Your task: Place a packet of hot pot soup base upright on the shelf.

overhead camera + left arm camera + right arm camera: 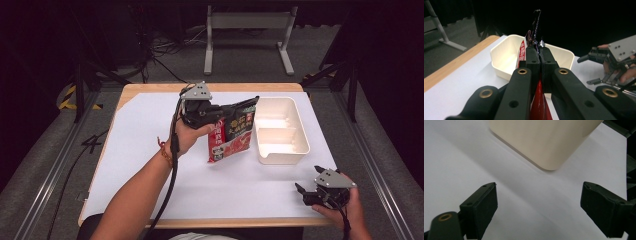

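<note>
The left gripper [212, 117] jaws clamp a red packet [232, 134] above the surface [150, 150], beside the tray [280, 131]. The right gripper [307, 192] jaws gape wide, empty.

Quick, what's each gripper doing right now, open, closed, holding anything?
Left gripper: closed on the red packet, held off the table beside the tray.
Right gripper: open, holding nothing.

One red snack packet [234, 131], one cream tray [282, 150], two claws, one white sheet [150, 150].
</note>
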The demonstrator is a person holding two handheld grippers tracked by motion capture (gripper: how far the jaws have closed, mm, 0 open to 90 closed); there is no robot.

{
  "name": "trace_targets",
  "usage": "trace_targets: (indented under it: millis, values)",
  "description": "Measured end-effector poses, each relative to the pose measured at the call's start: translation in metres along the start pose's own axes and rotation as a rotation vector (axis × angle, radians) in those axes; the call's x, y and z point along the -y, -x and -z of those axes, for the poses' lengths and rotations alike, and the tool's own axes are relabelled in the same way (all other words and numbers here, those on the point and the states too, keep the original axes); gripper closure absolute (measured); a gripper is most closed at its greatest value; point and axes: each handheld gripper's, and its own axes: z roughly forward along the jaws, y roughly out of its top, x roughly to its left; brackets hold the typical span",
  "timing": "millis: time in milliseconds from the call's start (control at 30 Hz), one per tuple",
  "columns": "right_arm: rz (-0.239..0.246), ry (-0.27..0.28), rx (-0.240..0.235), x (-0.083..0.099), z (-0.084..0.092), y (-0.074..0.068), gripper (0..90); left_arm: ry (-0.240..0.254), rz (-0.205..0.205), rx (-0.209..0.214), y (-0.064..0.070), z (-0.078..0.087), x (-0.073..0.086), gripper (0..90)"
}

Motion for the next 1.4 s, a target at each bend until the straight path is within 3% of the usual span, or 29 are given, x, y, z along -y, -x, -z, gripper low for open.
trace_targets:
  millis: [400, 633, 767, 1067, 1400]
  values:
    - [0.000, 0.000, 0.000, 0.000, -0.001, 0.001, 13.8, 0.036, 0.020, 0.022, 0.000, -0.022, -0.027, 87.8]
    - [0.002, -0.001, 0.002, 0.000, -0.001, 0.001, 13.8, 0.038, 0.008, 0.027, 0.006, -0.038, -0.041, 87.7]
    - [0.002, 0.004, 0.002, 0.000, 0.000, 0.001, 13.8, 0.034, -0.009, 0.010, 0.007, -0.036, -0.044, 87.6]
    - [0.001, 0.003, 0.000, -0.001, 0.000, 0.001, 13.8, 0.074, 0.015, -0.005, -0.001, -0.016, -0.046, 87.6]
    - [0.008, 0.000, 0.002, -0.001, -0.001, 0.000, 13.8, 0.089, -0.002, 0.023, 0.010, -0.030, -0.057, 87.6]
